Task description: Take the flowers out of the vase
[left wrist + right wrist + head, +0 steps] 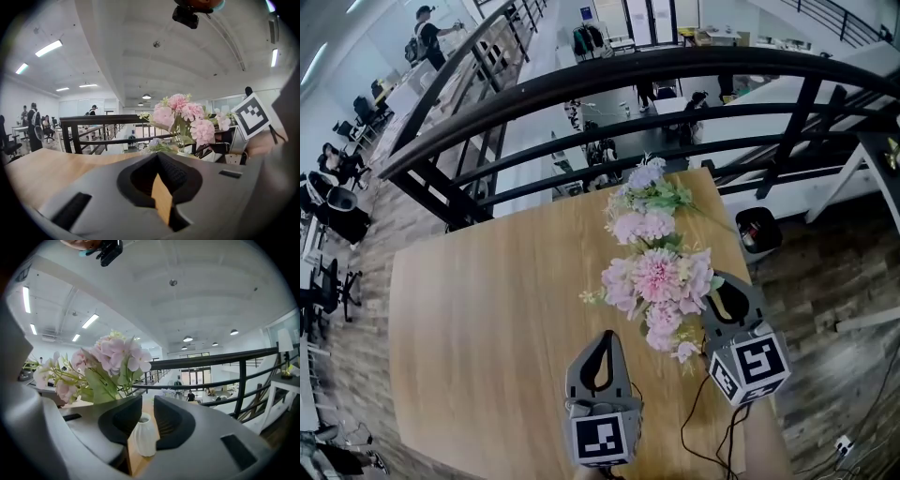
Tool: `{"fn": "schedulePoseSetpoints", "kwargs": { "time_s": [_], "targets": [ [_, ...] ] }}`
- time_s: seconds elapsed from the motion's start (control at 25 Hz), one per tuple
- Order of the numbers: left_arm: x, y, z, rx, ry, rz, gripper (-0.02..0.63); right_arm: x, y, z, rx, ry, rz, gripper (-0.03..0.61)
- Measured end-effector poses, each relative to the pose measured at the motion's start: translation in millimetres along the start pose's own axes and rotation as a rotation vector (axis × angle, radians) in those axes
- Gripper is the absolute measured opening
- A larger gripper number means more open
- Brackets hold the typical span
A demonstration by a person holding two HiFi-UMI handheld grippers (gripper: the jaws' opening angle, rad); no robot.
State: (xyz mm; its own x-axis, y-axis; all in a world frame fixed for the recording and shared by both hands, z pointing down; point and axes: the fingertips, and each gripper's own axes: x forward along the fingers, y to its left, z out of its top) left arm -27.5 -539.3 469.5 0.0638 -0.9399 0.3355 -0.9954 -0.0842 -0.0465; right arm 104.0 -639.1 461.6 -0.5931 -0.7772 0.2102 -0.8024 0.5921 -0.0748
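A bunch of pink flowers [658,279] stands near the table's right edge, just left of my right gripper [715,279]. In the right gripper view a small white vase [144,437] stands between the parted jaws of that gripper [147,399]. Its mouth shows in the gap, and the pads do not visibly press on it. The pink flowers [110,357] lean off to the left, their stems hidden behind the left jaw. I cannot tell whether they sit in the vase. My left gripper [607,335] hovers nearer me, jaws closed and empty, pointing toward the flowers [183,117].
More flowers [645,192] in lilac, white and pink lie on the wooden table [487,319] farther back. A black railing [609,94] runs behind the table, with a drop beyond it. A black cable [698,417] trails by the right edge. A bin [757,230] stands on the floor at the right.
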Motion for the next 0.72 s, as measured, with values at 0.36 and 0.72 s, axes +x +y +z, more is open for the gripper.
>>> {"fn": "schedulePoseSetpoints", "kwargs": {
  "time_s": [0.36, 0.72],
  "targets": [
    [-4, 8, -10, -0.001, 0.020, 0.025, 0.036, 18, 19, 1, -0.097, 0.026, 0.109, 0.167],
    [-8, 13, -16, -0.012, 0.033, 0.043, 0.036, 26, 29, -3, -0.127, 0.043, 0.169, 0.195]
  ]
}}
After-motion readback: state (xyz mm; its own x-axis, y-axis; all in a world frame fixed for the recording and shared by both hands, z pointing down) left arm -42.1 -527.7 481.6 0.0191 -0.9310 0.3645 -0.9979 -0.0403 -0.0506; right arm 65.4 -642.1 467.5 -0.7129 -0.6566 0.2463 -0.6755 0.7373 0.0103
